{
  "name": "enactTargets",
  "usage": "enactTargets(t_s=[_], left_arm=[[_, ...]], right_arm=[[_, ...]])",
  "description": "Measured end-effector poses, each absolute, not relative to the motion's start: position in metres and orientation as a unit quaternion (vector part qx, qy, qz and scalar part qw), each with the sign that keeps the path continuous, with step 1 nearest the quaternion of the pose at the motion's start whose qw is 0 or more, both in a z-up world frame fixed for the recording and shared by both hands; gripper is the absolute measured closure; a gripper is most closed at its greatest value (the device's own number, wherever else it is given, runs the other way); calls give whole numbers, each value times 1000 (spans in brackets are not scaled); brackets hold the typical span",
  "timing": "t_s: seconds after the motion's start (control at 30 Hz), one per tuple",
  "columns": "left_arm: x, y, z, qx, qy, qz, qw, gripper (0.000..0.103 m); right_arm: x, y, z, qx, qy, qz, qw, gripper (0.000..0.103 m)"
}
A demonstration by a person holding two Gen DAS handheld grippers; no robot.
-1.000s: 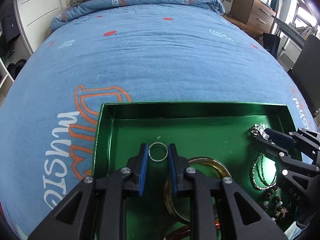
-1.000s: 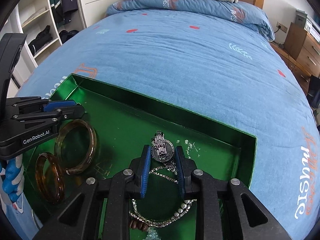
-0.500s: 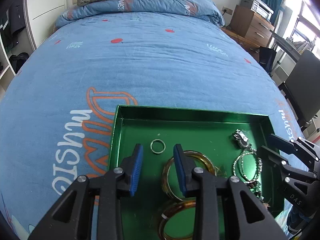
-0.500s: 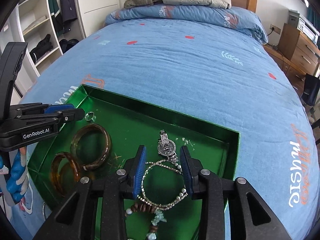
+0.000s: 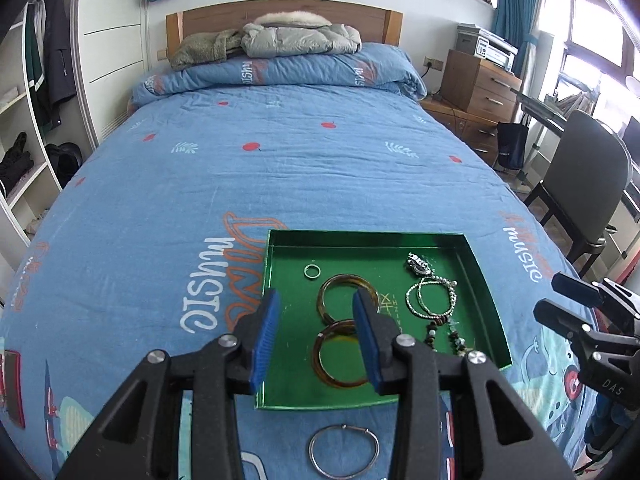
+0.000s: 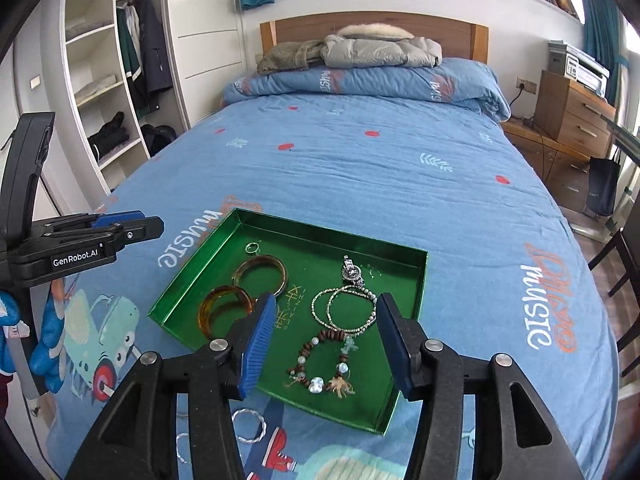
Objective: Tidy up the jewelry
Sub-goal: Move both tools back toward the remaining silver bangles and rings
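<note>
A green tray (image 5: 486, 292) (image 6: 418, 280) lies on the blue bed. In it are a small silver ring (image 5: 312, 271) (image 6: 252, 247), two amber bangles (image 5: 347, 291) (image 6: 261, 274), a silver watch (image 5: 418, 263) (image 6: 352, 271), silver chain necklaces (image 5: 431, 295) (image 6: 344, 307) and a beaded bracelet (image 6: 320, 360). My left gripper (image 5: 316, 330) is open and empty, raised above the tray's near left. My right gripper (image 6: 326, 336) is open and empty above the tray's near side. A thin silver hoop (image 5: 343, 450) lies on the bed in front of the tray.
A twisted silver hoop (image 6: 249, 426) and another thin ring (image 6: 182, 448) lie on the bedspread near the tray. A jacket (image 5: 280, 40) lies at the headboard. A wooden dresser (image 5: 476, 84) and a chair (image 5: 580, 184) stand right of the bed; shelves (image 6: 96, 92) stand left.
Both grippers have pulled back and up from the tray and opened wider. The small ring and the watch, which sat between the fingers, now lie free in the tray.
</note>
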State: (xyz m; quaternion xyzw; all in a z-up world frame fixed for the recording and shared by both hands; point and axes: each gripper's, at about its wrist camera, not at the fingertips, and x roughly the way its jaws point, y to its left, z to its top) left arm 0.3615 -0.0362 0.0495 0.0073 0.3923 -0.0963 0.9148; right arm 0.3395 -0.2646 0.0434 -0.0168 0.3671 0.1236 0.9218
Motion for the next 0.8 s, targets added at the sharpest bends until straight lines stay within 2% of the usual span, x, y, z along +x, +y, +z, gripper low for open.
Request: enactTargets(t_s=[0.37, 0.73, 0.8], left_arm=[[265, -20, 66, 17, 384, -83, 919, 67], [204, 12, 91, -4, 359, -65, 931, 67], [197, 17, 97, -9, 351, -63, 934, 63]], right_arm=[[233, -285, 71, -5, 322, 117, 940, 50], [161, -299, 92, -12, 287, 104, 952, 49], [152, -302, 96, -11, 280, 103, 954, 49]])
